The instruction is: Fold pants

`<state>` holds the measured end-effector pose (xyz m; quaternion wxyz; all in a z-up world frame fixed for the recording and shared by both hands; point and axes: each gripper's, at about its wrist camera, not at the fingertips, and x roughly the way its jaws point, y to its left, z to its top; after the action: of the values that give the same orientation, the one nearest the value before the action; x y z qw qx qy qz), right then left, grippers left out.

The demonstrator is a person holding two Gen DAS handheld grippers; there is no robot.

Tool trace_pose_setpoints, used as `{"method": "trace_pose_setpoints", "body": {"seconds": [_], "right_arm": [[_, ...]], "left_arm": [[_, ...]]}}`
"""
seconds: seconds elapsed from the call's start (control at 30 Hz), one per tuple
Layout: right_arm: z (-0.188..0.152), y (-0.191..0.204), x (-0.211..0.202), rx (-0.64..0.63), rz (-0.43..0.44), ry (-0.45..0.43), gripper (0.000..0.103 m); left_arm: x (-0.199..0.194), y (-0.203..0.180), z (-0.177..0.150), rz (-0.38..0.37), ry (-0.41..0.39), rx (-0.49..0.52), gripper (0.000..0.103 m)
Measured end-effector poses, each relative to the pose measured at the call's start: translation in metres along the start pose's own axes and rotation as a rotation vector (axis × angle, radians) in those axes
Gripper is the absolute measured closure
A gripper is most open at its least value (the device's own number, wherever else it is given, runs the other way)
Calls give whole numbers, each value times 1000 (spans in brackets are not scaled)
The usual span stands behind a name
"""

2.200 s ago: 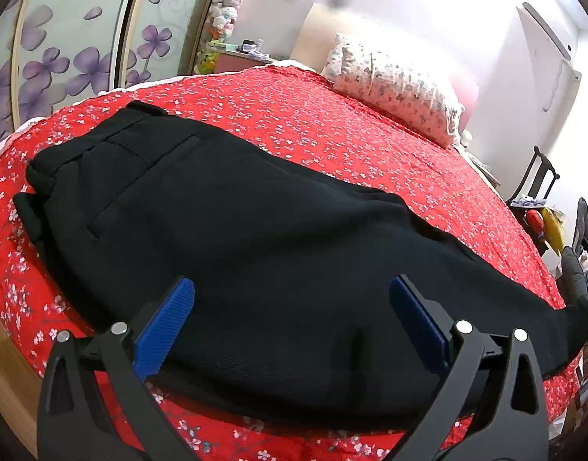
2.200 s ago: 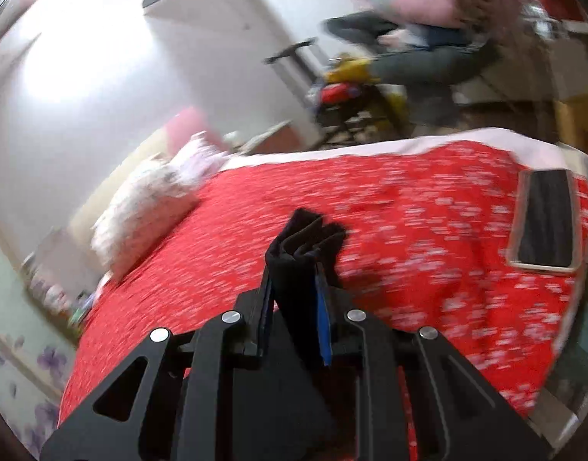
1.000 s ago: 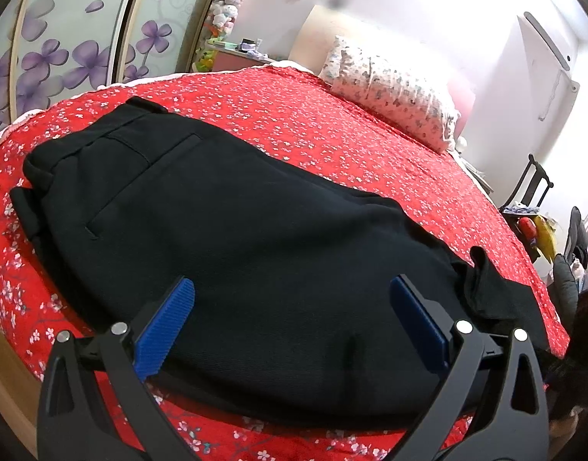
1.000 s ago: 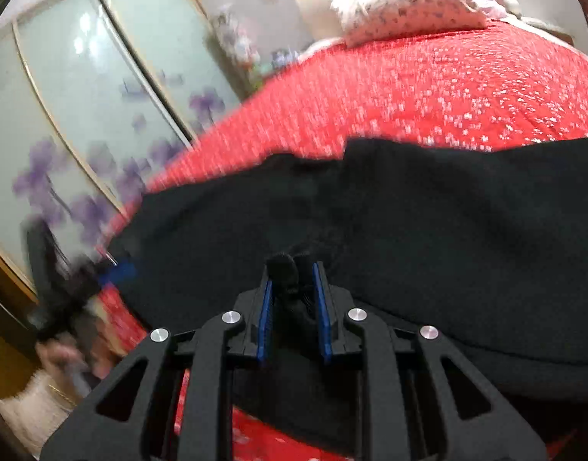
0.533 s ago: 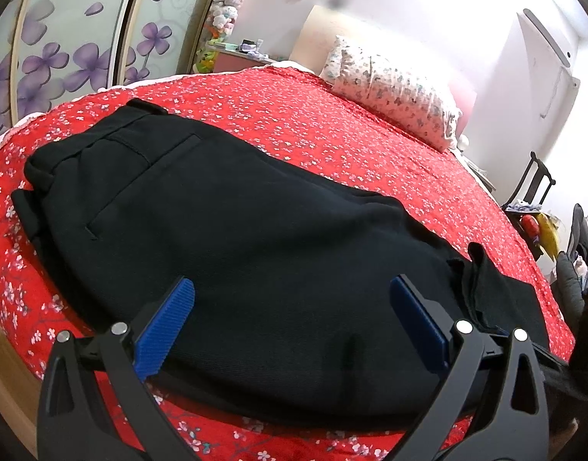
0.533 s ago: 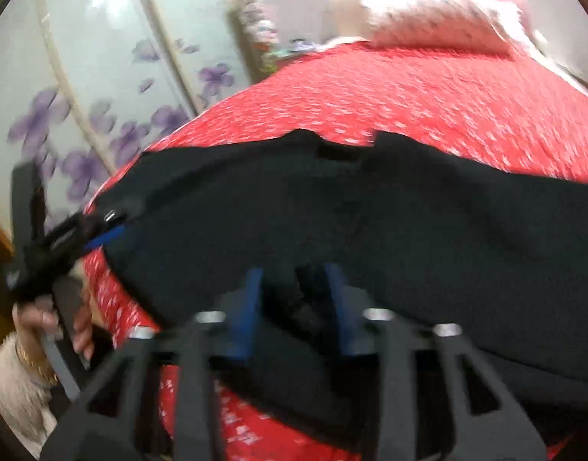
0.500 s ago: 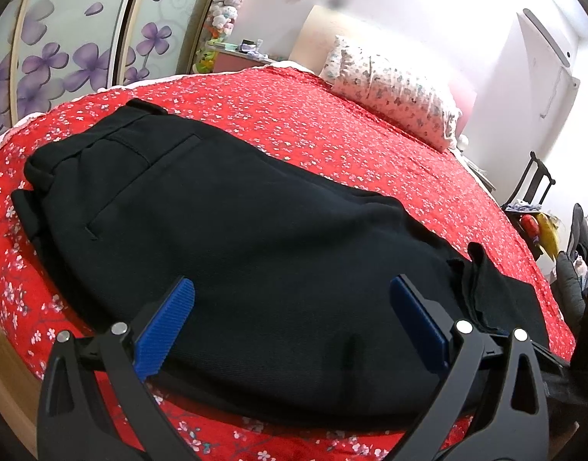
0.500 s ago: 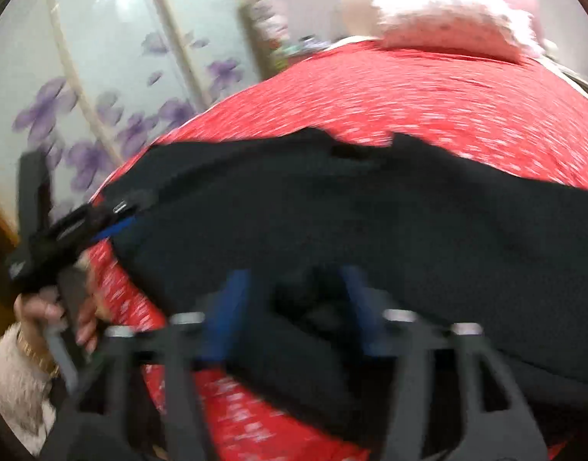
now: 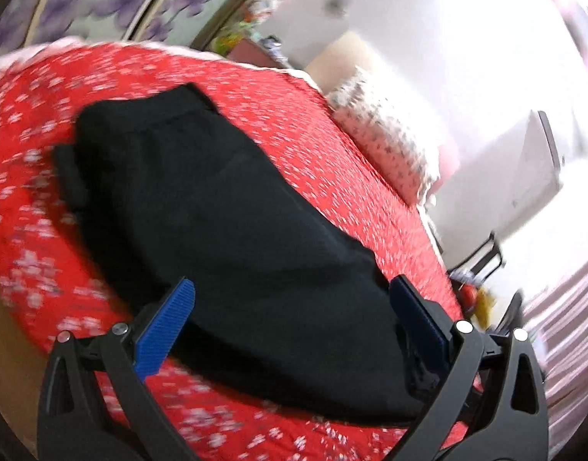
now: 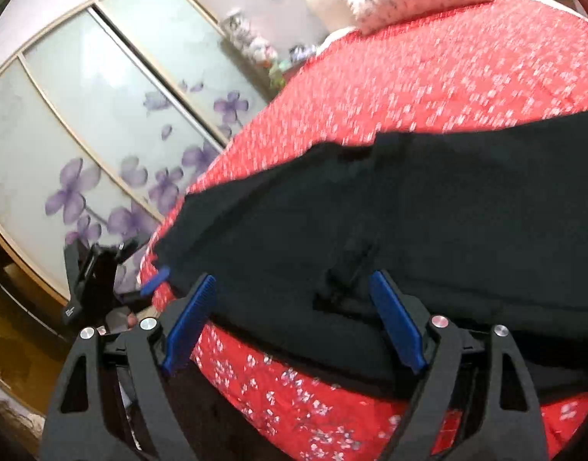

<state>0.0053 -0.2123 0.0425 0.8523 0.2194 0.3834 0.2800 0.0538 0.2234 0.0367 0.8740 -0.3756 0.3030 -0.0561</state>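
Black pants (image 9: 236, 211) lie folded over on the red flowered bedspread (image 9: 332, 146), waistband at the far left. My left gripper (image 9: 292, 284) hovers open over their near edge, with nothing pinched. In the right wrist view the pants (image 10: 428, 199) fill the middle. My right gripper (image 10: 292, 276) is opening its jaws; the bunched leg end (image 10: 344, 269) lies loose between the blue pads (image 10: 394, 319), which do not press it. The left gripper's blue pad (image 10: 155, 280) shows at the bed's edge, far left.
A flowered pillow (image 9: 386, 146) lies at the head of the bed. Sliding doors with purple flowers (image 10: 82, 161) stand beside the bed. A white cabinet (image 9: 543, 161) and a black rack with clutter (image 9: 482, 261) are off to the right.
My right gripper opened and let go of the leg end, which now rests on the pants. The left gripper shifted sideways and rolled, tilting its view.
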Motion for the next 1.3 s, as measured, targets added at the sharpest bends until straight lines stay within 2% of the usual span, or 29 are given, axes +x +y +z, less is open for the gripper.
{"method": "trace_pose_setpoints", "body": {"seconds": [0.1, 0.2, 0.3, 0.33, 0.4, 0.47, 0.5, 0.53, 0.63, 0.7, 0.77, 0.87, 0.9, 0.93, 0.97, 1.0, 1.13, 1.3], "right_arm": [[6, -9, -7, 16, 10, -27, 18], [5, -15, -5, 48, 15, -16, 18], [3, -16, -2, 58, 17, -5, 18], [3, -15, -1, 57, 15, -4, 18], [2, -16, 0, 57, 17, -2, 18], [1, -16, 1, 59, 17, 1, 18], [0, -16, 2, 58, 16, 4, 18], [1, -16, 3, 57, 15, 7, 18], [1, -18, 5, 53, 15, 20, 18], [1, -18, 6, 52, 14, 24, 18], [1, -16, 6, 48, 15, 26, 18], [1, -14, 7, 38, 19, 27, 18], [1, -14, 8, 38, 18, 29, 18], [0, -14, 10, 42, 16, 34, 18], [1, -15, 12, 45, 16, 38, 18], [0, -15, 13, 46, 16, 40, 18], [1, -13, 12, 27, 10, 35, 18], [2, -18, 9, 46, 15, 25, 18]], "left_arm": [[-19, 29, 22, -1, -10, -103, 2], [-29, 54, 39, -2, -9, -191, 2], [-31, 67, 46, -60, 14, -264, 2], [-29, 67, 47, -79, 26, -274, 2], [-22, 66, 48, -59, 48, -267, 4], [-13, 64, 48, -45, 72, -264, 11], [-8, 65, 47, -53, 85, -264, 21], [-4, 63, 48, -59, 96, -265, 25], [4, 58, 47, -13, 100, -253, 25], [12, 62, 45, 32, 124, -283, 27], [11, 67, 41, 41, 125, -317, 30], [11, 64, 39, 60, 123, -289, 33], [13, 63, 40, 68, 125, -285, 43], [16, 62, 40, 74, 130, -284, 60], [19, 61, 40, 98, 137, -282, 67], [20, 61, 40, 119, 138, -279, 83], [8, 57, 36, 96, 112, -241, 94], [-15, 56, 27, 74, 93, -212, 94]]}}
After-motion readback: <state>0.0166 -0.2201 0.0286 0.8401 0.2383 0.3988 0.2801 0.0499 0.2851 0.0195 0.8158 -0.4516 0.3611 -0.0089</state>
